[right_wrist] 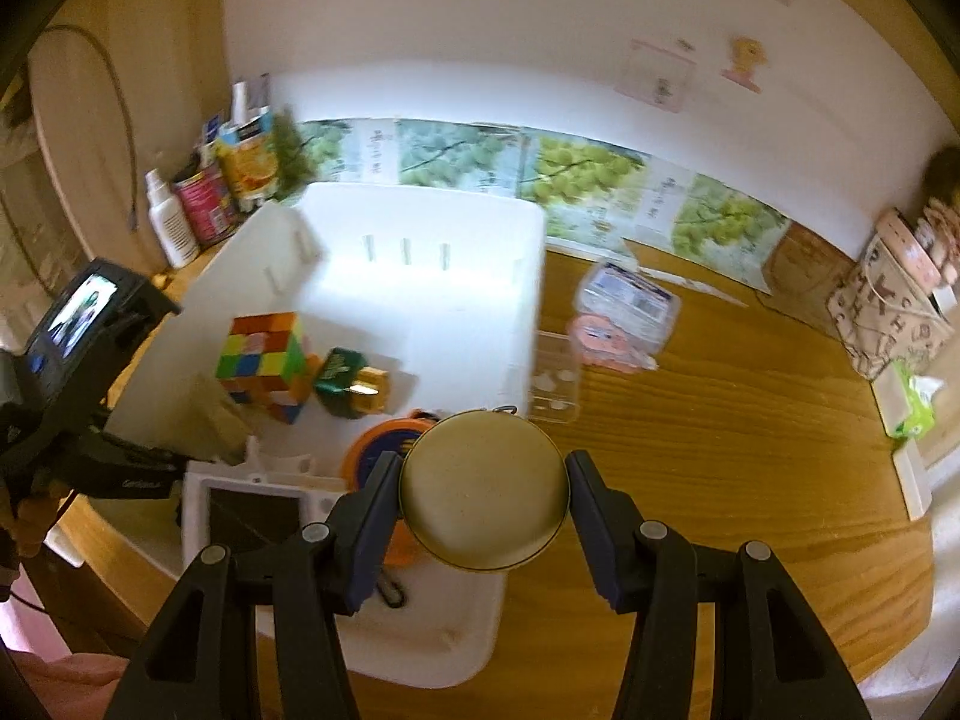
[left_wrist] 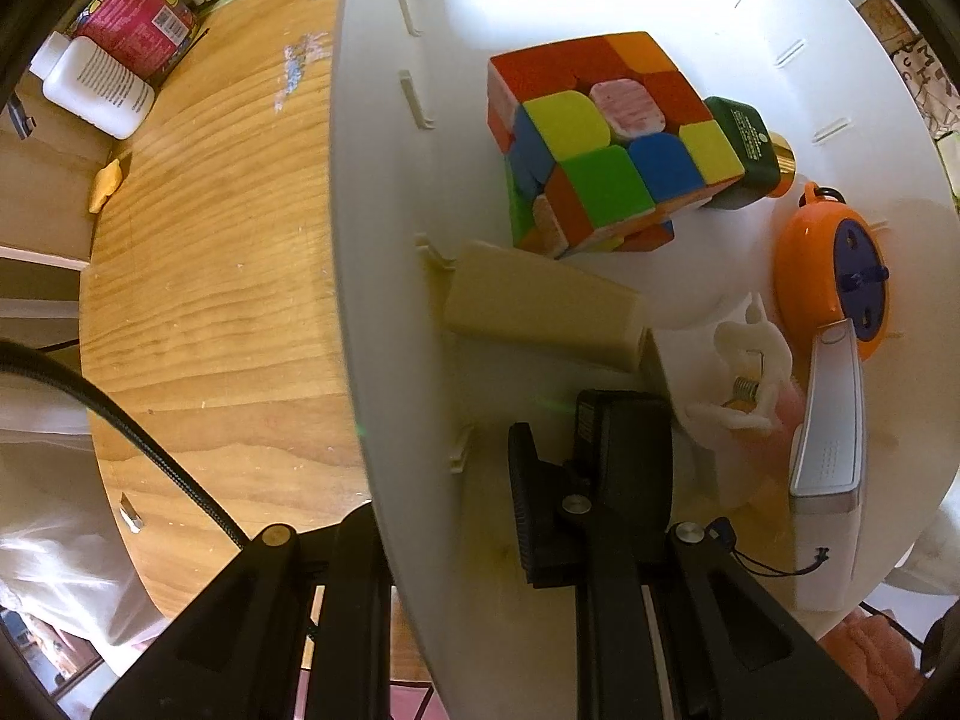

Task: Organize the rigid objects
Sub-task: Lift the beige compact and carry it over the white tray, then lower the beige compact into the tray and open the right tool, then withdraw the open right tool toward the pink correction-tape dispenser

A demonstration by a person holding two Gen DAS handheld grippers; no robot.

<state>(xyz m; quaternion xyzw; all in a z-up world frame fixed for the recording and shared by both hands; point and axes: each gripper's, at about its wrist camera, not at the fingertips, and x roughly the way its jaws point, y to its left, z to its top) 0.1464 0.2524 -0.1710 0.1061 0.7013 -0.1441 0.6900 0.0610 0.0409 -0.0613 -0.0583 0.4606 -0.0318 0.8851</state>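
Observation:
A white bin point(right_wrist: 528, 276) stands on the wooden table and holds a colourful puzzle cube point(left_wrist: 600, 138) point(right_wrist: 264, 354), a green bottle with a gold cap point(left_wrist: 744, 150) point(right_wrist: 345, 381), an orange round case point(left_wrist: 804, 276), a beige block point(left_wrist: 540, 306), a white spring clip point(left_wrist: 750, 372) and a white flat device point(left_wrist: 828, 420). My left gripper point(left_wrist: 438, 480) straddles the bin's left wall point(left_wrist: 372, 300) and is shut on it, pointing straight down. My right gripper point(right_wrist: 483, 462) is shut on a round gold tin point(right_wrist: 483, 498), held above the bin's near right corner.
A white bottle point(right_wrist: 171, 228), a red can point(right_wrist: 207, 204) and cartons stand at the table's back left. Clear plastic packets point(right_wrist: 630, 300) and a small clear case point(right_wrist: 555, 384) lie right of the bin. A patterned bag point(right_wrist: 894, 312) and a tissue pack point(right_wrist: 915, 408) sit far right.

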